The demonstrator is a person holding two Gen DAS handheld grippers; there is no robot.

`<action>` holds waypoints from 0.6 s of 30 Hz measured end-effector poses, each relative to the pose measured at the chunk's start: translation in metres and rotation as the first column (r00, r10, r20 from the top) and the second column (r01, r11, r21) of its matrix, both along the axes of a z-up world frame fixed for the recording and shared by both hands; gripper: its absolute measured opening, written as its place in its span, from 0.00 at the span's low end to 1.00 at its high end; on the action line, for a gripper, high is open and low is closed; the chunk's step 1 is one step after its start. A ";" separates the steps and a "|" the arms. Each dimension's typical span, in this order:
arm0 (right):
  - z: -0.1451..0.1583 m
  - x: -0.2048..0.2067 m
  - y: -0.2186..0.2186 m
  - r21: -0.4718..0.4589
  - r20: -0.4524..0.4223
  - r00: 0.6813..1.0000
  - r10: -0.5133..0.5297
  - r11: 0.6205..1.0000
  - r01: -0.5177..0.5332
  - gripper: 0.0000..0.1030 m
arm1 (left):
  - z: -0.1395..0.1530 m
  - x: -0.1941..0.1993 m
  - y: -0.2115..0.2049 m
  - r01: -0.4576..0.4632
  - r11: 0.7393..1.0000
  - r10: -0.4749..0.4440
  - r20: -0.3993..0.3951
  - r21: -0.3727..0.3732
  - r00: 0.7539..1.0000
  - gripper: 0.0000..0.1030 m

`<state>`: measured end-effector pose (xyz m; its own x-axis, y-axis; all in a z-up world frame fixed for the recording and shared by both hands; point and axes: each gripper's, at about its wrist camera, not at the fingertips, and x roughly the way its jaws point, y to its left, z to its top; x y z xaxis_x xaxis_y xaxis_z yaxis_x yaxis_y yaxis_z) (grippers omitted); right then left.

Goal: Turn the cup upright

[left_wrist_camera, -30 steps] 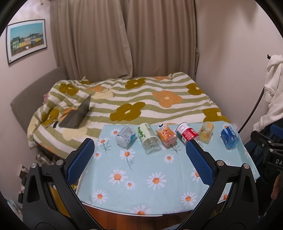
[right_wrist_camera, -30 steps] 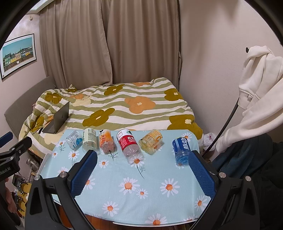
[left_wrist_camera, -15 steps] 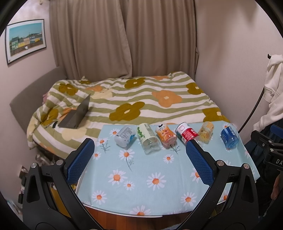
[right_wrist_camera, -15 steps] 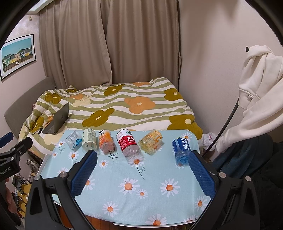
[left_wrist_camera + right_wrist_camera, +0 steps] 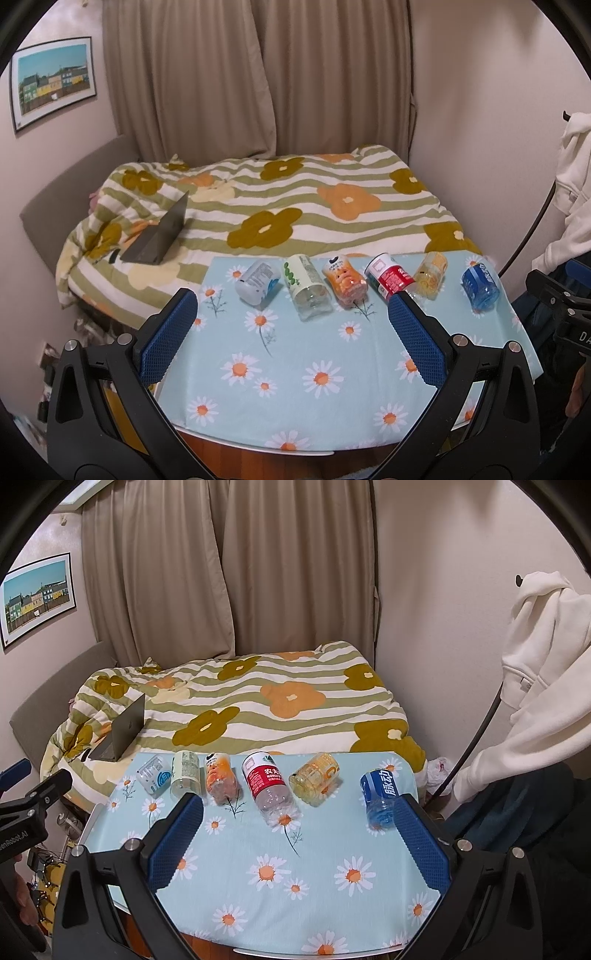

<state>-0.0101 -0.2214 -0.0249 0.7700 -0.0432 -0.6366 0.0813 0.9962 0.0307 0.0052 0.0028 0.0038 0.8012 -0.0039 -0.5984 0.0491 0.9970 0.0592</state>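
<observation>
Nothing has shifted since the earlier frames: the left gripper (image 5: 291,317) and right gripper (image 5: 299,827) hang over the table's (image 5: 295,369) near edge as before, jaws wide apart and empty. Six cut plastic cups (bottle bottoms, clear and ribbed) lie on their sides along the far edge; the blue cup (image 5: 380,794) sits apart toward the right corner. The cloth (image 5: 277,897) is daisy-printed. Beyond lie a bed (image 5: 295,206) and a laptop (image 5: 159,236).

Both wrist views face bed, sharing table (image 5: 280,373) (image 5: 325,849), well back.
</observation>
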 end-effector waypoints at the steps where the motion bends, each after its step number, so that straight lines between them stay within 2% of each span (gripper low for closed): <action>1: -0.001 0.000 0.000 0.002 -0.001 1.000 0.002 1.000 -0.002 1.00 | 0.000 0.000 -0.001 -0.003 1.000 0.003 -0.004 0.000 1.000 1.00; 11: -0.001 0.028 -0.019 0.010 -0.050 0.997 0.063 0.998 -0.063 1.00 | -0.015 0.024 -0.025 -0.071 0.997 0.068 -0.082 -0.039 0.994 1.00; 18: -0.021 0.060 -0.026 -0.001 -0.092 0.990 0.103 0.995 -0.103 1.00 | -0.035 0.071 -0.021 -0.114 0.990 0.097 -0.186 -0.085 0.978 1.00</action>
<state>0.0495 -0.2470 -0.0454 0.7089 0.0292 -0.7047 -0.0196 0.9996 0.0217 0.0761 -0.0182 -0.0316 0.6782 0.0114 -0.7348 -0.0556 0.9978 -0.0359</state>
